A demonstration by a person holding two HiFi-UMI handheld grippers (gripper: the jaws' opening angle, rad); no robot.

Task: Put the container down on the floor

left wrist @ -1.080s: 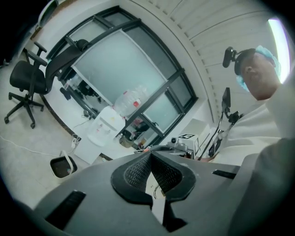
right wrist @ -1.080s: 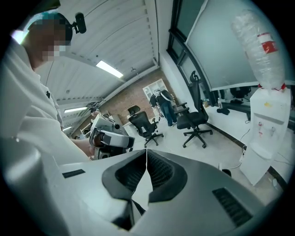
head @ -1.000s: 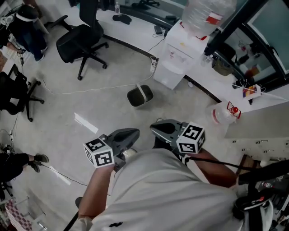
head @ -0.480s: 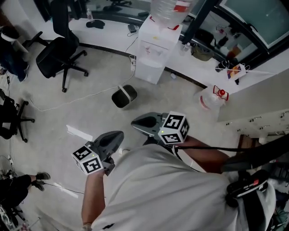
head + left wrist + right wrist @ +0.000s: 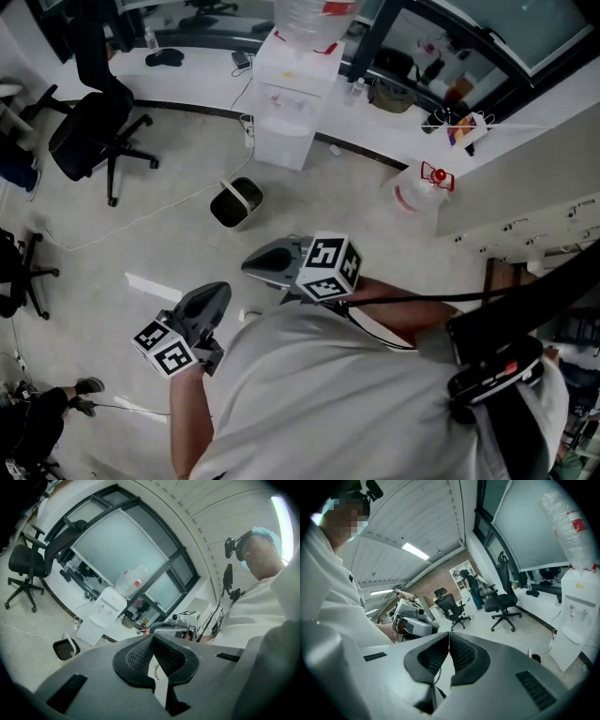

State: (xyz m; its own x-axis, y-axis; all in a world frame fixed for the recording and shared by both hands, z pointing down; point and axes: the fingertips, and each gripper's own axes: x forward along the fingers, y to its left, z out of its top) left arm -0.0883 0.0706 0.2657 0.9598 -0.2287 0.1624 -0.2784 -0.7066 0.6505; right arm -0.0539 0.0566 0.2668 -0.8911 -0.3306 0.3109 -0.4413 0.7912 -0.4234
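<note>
Left hand-held gripper (image 5: 218,293) dropped lower-left, right hand-held gripper (image 5: 249,267) shifted left — water dispenser (image 5: 284,108) slid leftward

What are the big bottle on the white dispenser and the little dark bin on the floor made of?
Bottle: likely clear plastic, see-through with a ribbed, crinkled wall. Bin: probably dark matte plastic, dull with no shine, pale handle; too small to be sure.

Left gripper (image 5: 153,638) jaws together, nothing between; dark container (image 5: 63,648) on floor beside water dispenser (image 5: 104,616); office chair (image 5: 27,562) far left.
</note>
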